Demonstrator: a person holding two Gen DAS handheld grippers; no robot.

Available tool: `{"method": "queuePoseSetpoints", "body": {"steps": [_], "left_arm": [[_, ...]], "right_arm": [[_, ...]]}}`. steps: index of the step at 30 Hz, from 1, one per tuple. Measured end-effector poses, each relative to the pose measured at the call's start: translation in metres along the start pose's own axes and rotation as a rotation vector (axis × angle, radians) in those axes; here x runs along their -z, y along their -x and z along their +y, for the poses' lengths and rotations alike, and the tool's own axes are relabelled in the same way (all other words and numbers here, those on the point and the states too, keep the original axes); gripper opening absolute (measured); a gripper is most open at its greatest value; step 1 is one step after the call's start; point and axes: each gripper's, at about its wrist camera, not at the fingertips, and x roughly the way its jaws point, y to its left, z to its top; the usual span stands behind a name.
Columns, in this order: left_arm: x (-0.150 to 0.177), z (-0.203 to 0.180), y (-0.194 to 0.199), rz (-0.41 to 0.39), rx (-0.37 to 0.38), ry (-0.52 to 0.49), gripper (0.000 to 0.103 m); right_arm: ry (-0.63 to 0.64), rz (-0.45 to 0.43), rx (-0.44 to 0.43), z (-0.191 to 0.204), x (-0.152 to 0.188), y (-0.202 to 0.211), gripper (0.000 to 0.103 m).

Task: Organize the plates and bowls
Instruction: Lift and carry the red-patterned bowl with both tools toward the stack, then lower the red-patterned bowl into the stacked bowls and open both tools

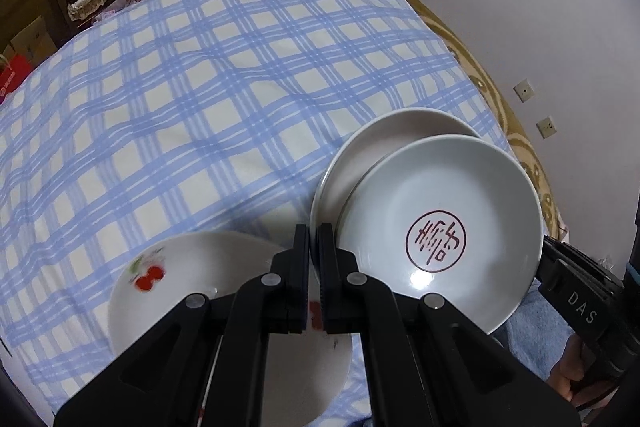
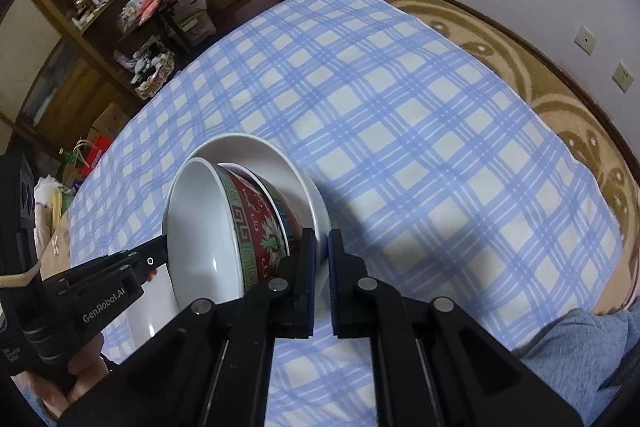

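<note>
Lower centre, left wrist view: my left tongs (image 1: pixel 314 251) have their black pads almost together, with only a sliver of gap. The rim of a white plate (image 1: pixel 360 155) runs down toward that gap, but I cannot tell whether they pinch it.
Lower centre, right wrist view: my right tongs (image 2: pixel 322 259) are clamped on a white rim that reads as the same plate's edge.
Bowl: a bowl (image 1: pixel 436 211), white inside with a round red seal and red, green and blue patterned outside, sits against the plate's face, right of centre in the left view.
Bowl's facing: it is tipped onto its side. Its mouth faces the left edge of the right wrist view and looks straight at my left camera.
Long axis: neither dish has one, as both are round. The line through the bowl's mouth and foot lies nearly level rather than upright.
Cherry plate: a second plate with red cherries (image 1: pixel 168 291) lies blurred under my left tongs, lower left of that view.
Cloth: a blue-and-white checked cloth (image 1: pixel 200 87) fills the rest of both views.
Step, as I judge it: I am carrying the bowl and white plate as a pair, to stack them with the cherry plate.
Next move, my guess: level the pair so the bowl sits upright, then lower it gently, keeping the rim clamped until it rests.
</note>
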Motion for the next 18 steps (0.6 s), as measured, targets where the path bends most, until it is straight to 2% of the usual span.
{"method": "queuePoseSetpoints", "body": {"steps": [8, 13, 18], "left_arm": [[0.019, 0.031, 0.05, -0.052, -0.016, 0.053, 0.003], [0.042, 0.061, 0.075, -0.055, -0.065, 0.101, 0.002], [0.066, 0.089, 0.082, -0.049, -0.09, 0.143, 0.003]], "right_arm": [[0.064, -0.037, -0.029, 0.047, 0.013, 0.029, 0.008], [0.093, -0.008, -0.076, 0.077, 0.033, 0.026, 0.008], [0.122, 0.013, -0.107, 0.101, 0.05, 0.017, 0.007]]}}
